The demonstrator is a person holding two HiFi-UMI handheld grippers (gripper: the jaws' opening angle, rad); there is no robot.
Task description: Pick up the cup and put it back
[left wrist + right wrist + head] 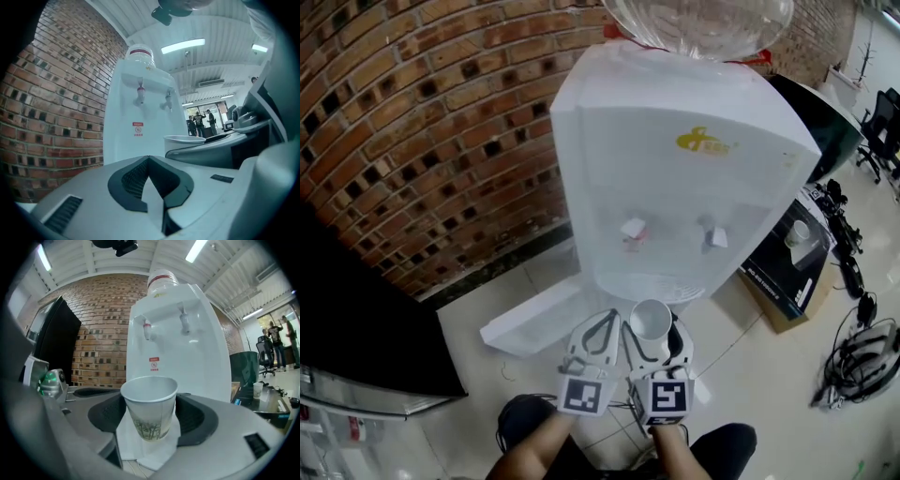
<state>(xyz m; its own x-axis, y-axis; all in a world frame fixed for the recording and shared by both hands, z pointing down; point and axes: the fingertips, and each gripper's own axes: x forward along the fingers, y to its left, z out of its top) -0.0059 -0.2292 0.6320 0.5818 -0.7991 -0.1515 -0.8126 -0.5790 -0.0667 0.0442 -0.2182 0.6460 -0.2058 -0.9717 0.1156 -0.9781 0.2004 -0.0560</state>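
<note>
Two grippers sit side by side in the head view, low in front of the water dispenser [675,159]. Left gripper [602,323]: tips pressed together, nothing between them, just beside its neighbour but apart from the cup. Right gripper [653,334]: pinching the paper cup [149,408] by its upper wall, one pad on each side. The cup is clear of any surface, close to upright, mouth up, and looks empty from above. Handling judgement: thin paper wall, very light, soft under side load, so a hard squeeze would oval the rim or crease it. The rolled rim is the stiffest band, and the present hold just below it seems the sensible place; lower down the taper would let it slip downward. An empty cup will also tip easily on release, so it wants to go down flat on its base before the jaws spread. Room, left to right: brick wall [422,122] and a dark cabinet [356,319] close off the far left. A white panel [530,323] lies on the floor at the dispenser's foot. The dispenser front, with its two taps [633,228], stands straight ahead and is the nearest hard edge. To the right there is an open cardboard box [787,281], then loose cables [862,356] on the floor. Open floor lies mostly between the dispenser and the box.
</note>
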